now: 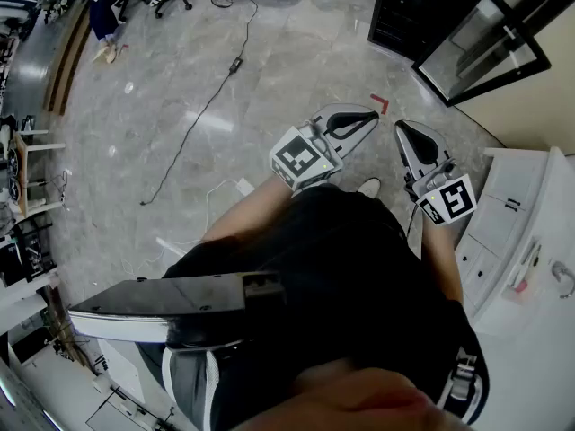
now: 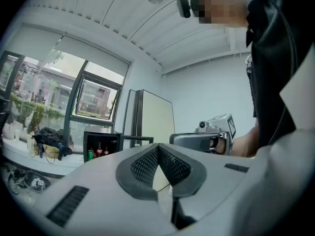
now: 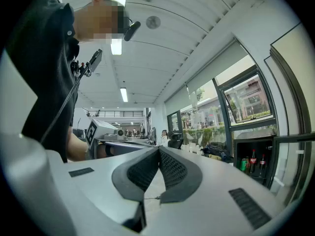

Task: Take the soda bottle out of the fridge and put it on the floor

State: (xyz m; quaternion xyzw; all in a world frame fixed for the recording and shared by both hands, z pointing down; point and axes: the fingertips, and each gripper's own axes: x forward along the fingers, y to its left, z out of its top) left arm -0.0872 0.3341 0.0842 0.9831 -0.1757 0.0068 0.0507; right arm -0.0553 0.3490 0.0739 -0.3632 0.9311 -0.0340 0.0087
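Standing well apart from the fridge (image 1: 402, 12), whose door (image 1: 485, 43) is open, the person holds the left gripper (image 1: 367, 118) and the right gripper (image 1: 404, 131) side by side over the floor (image 1: 225, 106), both shut and empty. The soda bottle (image 3: 252, 160) stands upright inside the fridge next to a green can (image 3: 242, 164). It lies ahead and to the right, so the right gripper is probably the nearer one for the reach.
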